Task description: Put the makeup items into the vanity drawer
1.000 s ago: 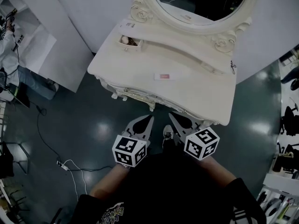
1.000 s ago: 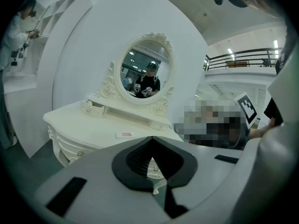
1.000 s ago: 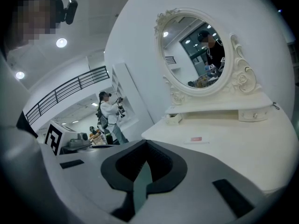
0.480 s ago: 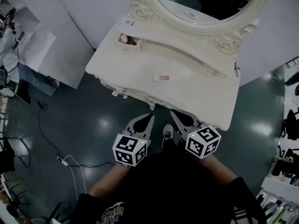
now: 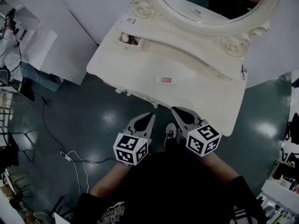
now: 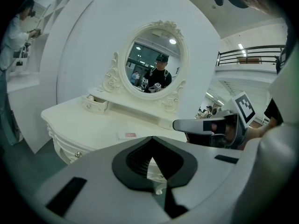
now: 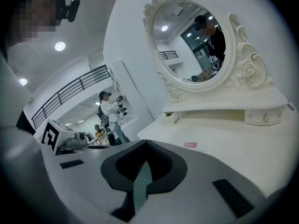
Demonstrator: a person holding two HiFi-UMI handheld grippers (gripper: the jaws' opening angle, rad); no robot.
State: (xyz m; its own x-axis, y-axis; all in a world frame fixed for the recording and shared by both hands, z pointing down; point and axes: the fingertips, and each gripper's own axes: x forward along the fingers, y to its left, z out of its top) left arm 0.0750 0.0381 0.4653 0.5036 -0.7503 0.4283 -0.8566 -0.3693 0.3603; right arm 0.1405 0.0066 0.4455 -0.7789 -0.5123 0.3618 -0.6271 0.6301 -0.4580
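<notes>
**Inspector:** State the room and the main fixture.

**Technician:** Dark glossy floor (image 5: 93, 120), white walls. A white carved vanity table (image 5: 196, 92) stands against the wall and is the reference for all positions. An oval mirror (image 5: 210, 6) in a carved frame rises from the table's rear edge.

**Inspector:** Other occupants or objects near the table?

**Technician:** A person (image 5: 11, 45) stands well off the table's left side, by white shelving. A white cable (image 5: 74, 164) lies on the floor in front of the table's left corner.

**Inspector:** Gripper status.

**Technician:** Both grippers are held side by side just in front of the table's front edge, over the floor, each pointing toward the table. Left gripper (image 6: 152, 141): jaws together, nothing between them. Right gripper (image 7: 144, 146): jaws fully together, nothing between them. Neither touches the table.

**Inspector:** Location of the drawer.

**Technician:** A small drawer (image 5: 129, 41) at the left end of the table's raised rear shelf is pulled open. Small pale and brown items lie inside; their type cannot be resolved.

**Inspector:** Location of the remaining item.

**Technician:** A flat white packet with a pink label (image 5: 166, 80) lies alone near the middle of the tabletop, well apart from the drawer and from both grippers.
</notes>
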